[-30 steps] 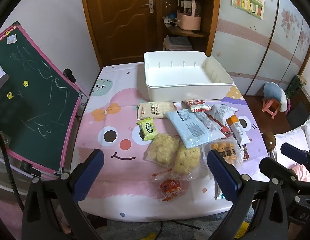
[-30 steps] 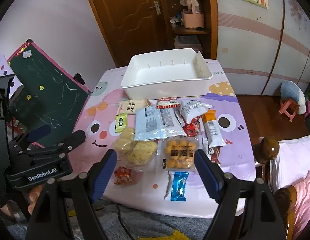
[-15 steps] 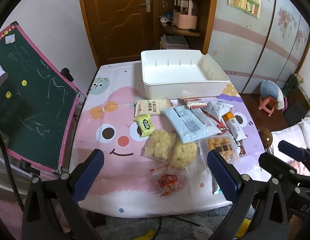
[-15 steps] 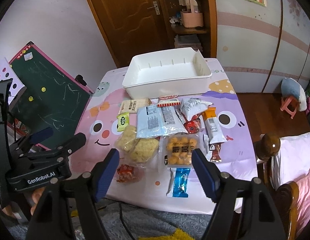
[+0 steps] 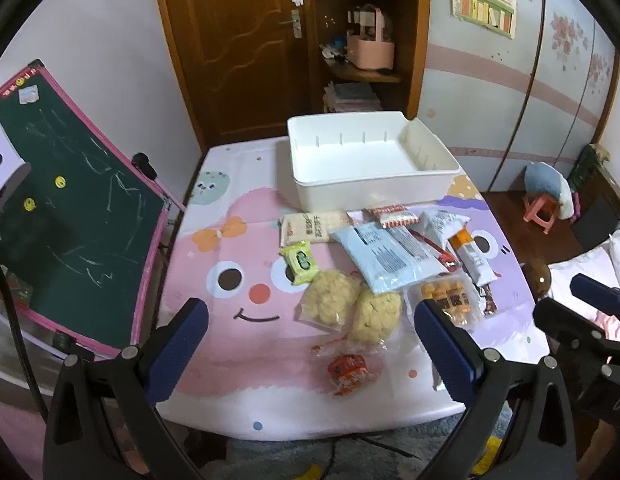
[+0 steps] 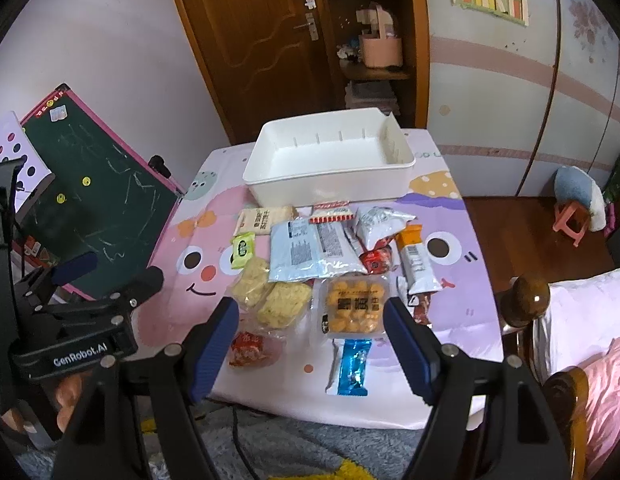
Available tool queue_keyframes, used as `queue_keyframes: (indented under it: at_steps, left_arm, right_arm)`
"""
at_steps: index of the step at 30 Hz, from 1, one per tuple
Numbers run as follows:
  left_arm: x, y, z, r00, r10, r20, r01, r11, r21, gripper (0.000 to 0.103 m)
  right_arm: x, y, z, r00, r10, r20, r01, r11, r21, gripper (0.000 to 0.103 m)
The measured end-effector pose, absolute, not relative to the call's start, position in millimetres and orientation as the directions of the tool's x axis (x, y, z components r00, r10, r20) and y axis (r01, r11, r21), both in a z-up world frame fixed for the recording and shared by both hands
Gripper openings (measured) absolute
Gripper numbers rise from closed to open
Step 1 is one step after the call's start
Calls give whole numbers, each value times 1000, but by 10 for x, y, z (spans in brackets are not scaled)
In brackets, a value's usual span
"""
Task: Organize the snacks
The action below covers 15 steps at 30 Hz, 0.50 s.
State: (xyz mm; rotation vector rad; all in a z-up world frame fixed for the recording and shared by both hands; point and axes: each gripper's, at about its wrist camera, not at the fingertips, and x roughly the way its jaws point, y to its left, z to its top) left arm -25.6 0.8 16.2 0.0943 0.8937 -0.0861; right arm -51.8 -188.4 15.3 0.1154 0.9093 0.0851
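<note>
My right gripper (image 6: 310, 336) hangs wide apart over the near edge of the table (image 6: 461, 320), nothing between its jaws. Just past them lies a clear tub of orange puffs (image 6: 355, 310), with a blue wrapper (image 6: 351, 366) nearer me. Farther ahead sits the white bin (image 6: 329, 190). Off to my left, my left gripper (image 6: 102, 276) hovers beside the chalkboard (image 6: 98, 208).
</note>
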Motion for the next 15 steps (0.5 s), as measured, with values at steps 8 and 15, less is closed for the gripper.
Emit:
queue_keyframes:
  at_steps: [8, 15]
  left_arm:
    - [-294, -17, 268, 663, -69, -745, 144, 989, 36, 103]
    - [-291, -59, 281, 663, -103, -741, 179, 984, 24, 103]
  right_arm:
    - [-503, -1938, 220, 627, 102, -772, -15, 993, 119, 75]
    - [-478, -1948, 223, 632, 91, -769, -16, 994, 104, 75]
